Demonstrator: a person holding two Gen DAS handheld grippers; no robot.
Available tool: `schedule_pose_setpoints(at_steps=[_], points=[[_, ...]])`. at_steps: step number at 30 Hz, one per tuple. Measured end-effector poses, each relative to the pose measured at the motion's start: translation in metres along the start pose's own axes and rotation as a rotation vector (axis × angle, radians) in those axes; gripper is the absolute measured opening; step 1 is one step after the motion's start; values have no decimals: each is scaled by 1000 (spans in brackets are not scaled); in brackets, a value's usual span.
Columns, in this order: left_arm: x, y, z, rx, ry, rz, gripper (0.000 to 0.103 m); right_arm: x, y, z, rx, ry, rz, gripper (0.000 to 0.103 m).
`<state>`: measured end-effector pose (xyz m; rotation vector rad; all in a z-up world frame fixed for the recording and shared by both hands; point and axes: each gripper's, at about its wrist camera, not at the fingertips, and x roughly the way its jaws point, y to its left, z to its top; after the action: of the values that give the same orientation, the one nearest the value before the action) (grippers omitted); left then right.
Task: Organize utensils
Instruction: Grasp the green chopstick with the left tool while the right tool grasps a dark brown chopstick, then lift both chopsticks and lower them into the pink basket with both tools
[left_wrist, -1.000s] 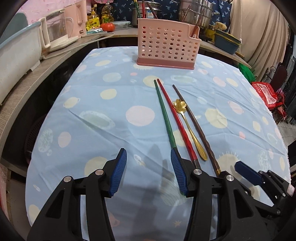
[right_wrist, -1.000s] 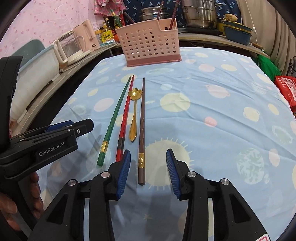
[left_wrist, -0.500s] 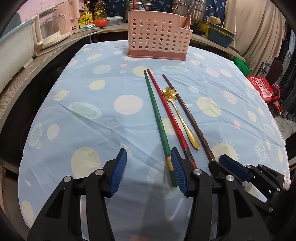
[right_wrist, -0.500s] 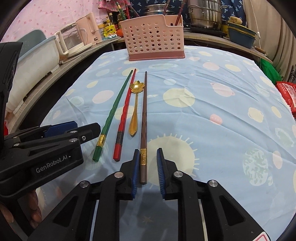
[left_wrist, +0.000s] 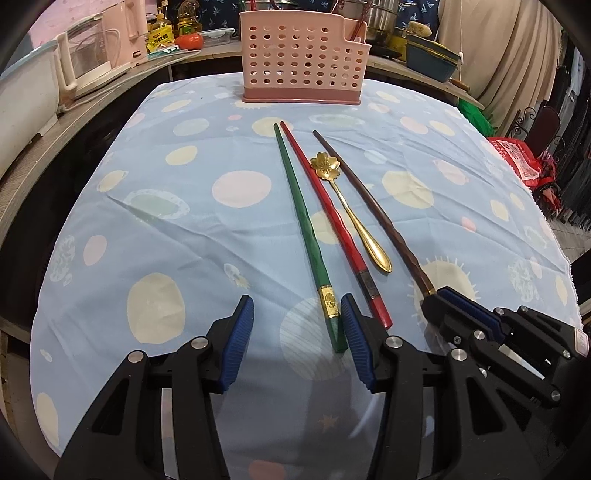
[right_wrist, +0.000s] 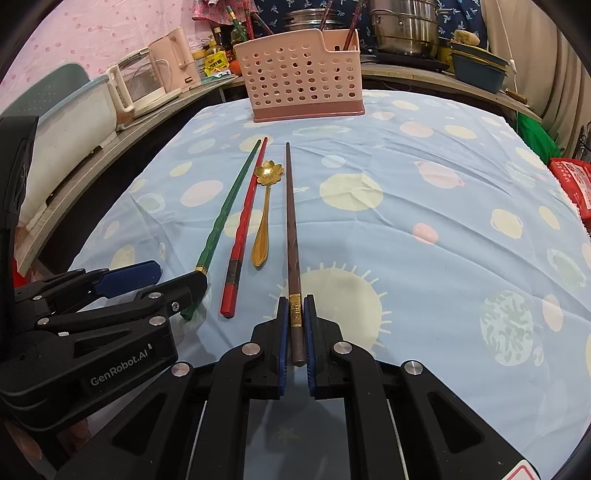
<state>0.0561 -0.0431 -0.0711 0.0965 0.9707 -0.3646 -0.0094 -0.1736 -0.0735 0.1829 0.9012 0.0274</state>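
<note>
Right gripper (right_wrist: 294, 325) grabbing the brown chopstick (right_wrist: 291, 221)

Its fingers are closing on the thick end (chopstick lies on the table (right_wrist: 424, 206)); the left gripper (left_wrist: 297, 339) hovers, fingers apart, by the green chopstick (left_wrist: 303, 225).

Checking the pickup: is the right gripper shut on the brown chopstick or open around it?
Closing on it: the right gripper has both blue pads against the brown chopstick's gold-banded end, which still lies on the tablecloth.
</note>
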Motion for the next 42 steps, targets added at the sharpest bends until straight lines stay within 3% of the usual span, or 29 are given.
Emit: schedule_pose_setpoints(at_steps=[6,11,20,27,35,42], points=[[0,-1,0,11,-1,-7,30,0,0,0,1,0,0,8],[0,-3,-1,21,-1,-21,9,0,0,0,2,0,1,8],[-11,-1,4,11,-25,-26,8,-6,-2,-1,20,-2,15,7],[-33,5,16,-5,-85,-27,8,-28,-7,9,37,-54,24,7],[-63,10,44,-11,-170,-21,9,-56,-14,39,54,-138,39,7],[-91,13,90,-23,-269,5,9,-83,-19,82,54,-245,51,7]])
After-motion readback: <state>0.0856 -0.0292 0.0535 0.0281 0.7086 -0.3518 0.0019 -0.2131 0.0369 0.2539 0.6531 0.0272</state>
